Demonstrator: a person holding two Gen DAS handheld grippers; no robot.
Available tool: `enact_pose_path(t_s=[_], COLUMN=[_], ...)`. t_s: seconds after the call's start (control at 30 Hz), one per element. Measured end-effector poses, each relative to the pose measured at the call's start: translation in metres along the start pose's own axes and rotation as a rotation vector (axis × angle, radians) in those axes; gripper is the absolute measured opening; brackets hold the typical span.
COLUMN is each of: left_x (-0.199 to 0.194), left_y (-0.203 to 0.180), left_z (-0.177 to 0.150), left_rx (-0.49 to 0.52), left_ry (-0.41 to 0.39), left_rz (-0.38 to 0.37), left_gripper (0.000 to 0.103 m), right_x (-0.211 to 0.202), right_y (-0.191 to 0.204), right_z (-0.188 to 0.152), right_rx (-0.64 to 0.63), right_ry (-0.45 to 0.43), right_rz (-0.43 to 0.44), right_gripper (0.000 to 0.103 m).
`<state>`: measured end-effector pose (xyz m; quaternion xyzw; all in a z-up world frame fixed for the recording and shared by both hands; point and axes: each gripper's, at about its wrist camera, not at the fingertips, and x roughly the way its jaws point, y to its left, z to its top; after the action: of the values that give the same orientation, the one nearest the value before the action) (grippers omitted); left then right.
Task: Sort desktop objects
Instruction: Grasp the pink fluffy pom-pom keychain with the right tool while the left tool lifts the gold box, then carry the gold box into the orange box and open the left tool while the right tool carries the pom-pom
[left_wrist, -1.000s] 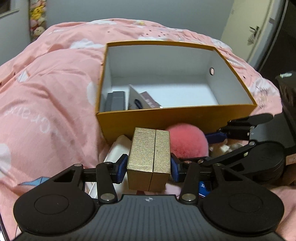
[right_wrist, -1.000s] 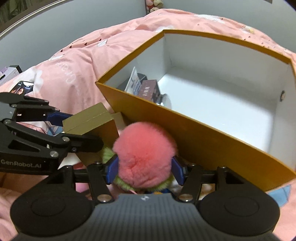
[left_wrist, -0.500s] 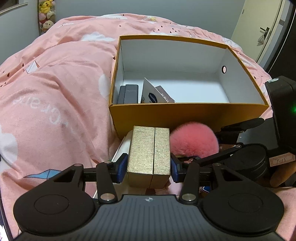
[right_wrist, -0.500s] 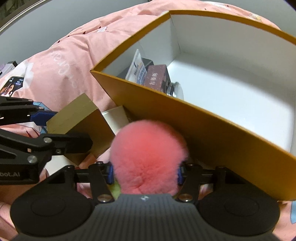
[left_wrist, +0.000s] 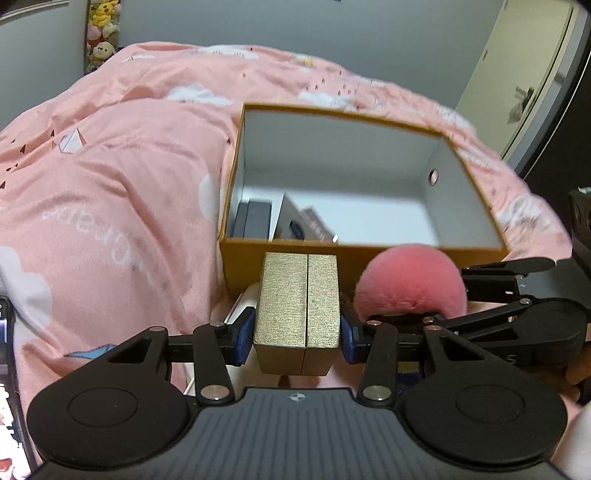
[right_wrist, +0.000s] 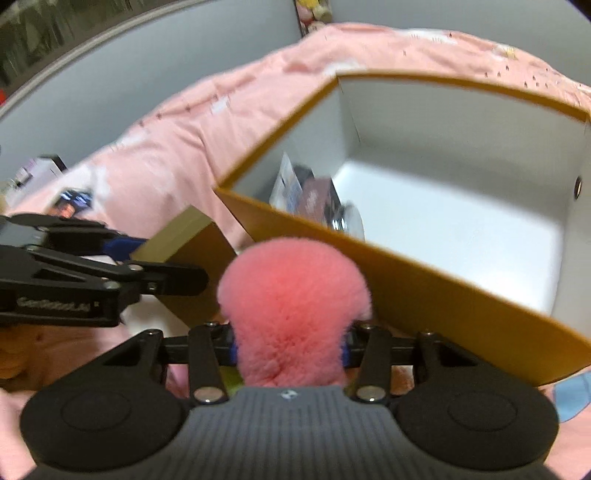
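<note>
the gold box (left_wrist: 298, 310) sits clamped between the blue pads of the left gripper (left_wrist: 297, 338), held upright by its two side faces so the seam down its front faces the camera; that grip keeps the lid halves pressed together. it hangs just short of the near wall of the open cardboard box (left_wrist: 406, 254), which lies at 12 o'clock from it. at about 3 o'clock from the gold box, in the left wrist view, the pink pompom (left_wrist: 410, 284) is squeezed in the right gripper (right_wrist: 290, 350), whose jaws have just been closing on the fluff, pinching it narrow at the waist while the top bulges out. a soft thing like this needs a tight squeeze, i judge, or it would slip. both things are held in front of the rim, so the step in hand looks like carrying them over the wall to drop them in.

inside the cardboard box, at its near left corner, a dark case (left_wrist: 255, 221) and some cards or packets (left_wrist: 295, 227) lean against the wall; the rest of its white floor is bare, so there is room at 1 o'clock.

the surface is a bed with a pink quilt (left_wrist: 110, 192) printed with clouds and small boats, soft and uneven. beyond are grey walls, plush toys (left_wrist: 101, 35) at 11 o'clock and a door (left_wrist: 532, 74) at 2 o'clock.
</note>
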<state>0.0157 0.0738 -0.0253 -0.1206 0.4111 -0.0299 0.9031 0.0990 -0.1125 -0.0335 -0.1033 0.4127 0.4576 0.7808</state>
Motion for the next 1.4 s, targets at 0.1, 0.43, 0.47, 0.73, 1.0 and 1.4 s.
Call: enact_pose_path(t_s=[0.1,0.43,0.47,0.73,1.0,1.4], left_x=[-0.013,-0.045,-0.047,-0.018,0.054,0.110], left_y=[-0.002,-0.008,-0.009,-0.026,-0.042,-0.069], left_z=[0.007,0.042,0.047,0.093,0.109,0.091], left_rx=[-0.013,-0.005,-0.008,-0.015,-0.039,0.028], left_ry=[-0.036,-0.143,-0.153,-0.149,-0.005,0.162], left_rz=[-0.019,-0.065,-0.075,-0.147,-0.186,-0.030], left_gripper=[0.052,0.052,0.052,0.052,0.052,0.052], right_x=[-0.022,-0.070,-0.074,-0.062,-0.049,-0.019], right_y=[0.006,0.002,-0.002,-0.035,-0.080,-0.109], right_z=[0.007,0.035,0.039,0.074,0.078,0.074], right_rx=[-0.033,-0.041,-0.029,0.055,0.130,0.203], right_ry=[-0.060,-0.224,-0.239,-0.278,-0.257,-0.199], right_rz=[-0.003,-0.036,-0.036,-0.124,-0.219,-0.227], right_gripper=[0.047,0.047,0.047,0.047,0.047,0.047])
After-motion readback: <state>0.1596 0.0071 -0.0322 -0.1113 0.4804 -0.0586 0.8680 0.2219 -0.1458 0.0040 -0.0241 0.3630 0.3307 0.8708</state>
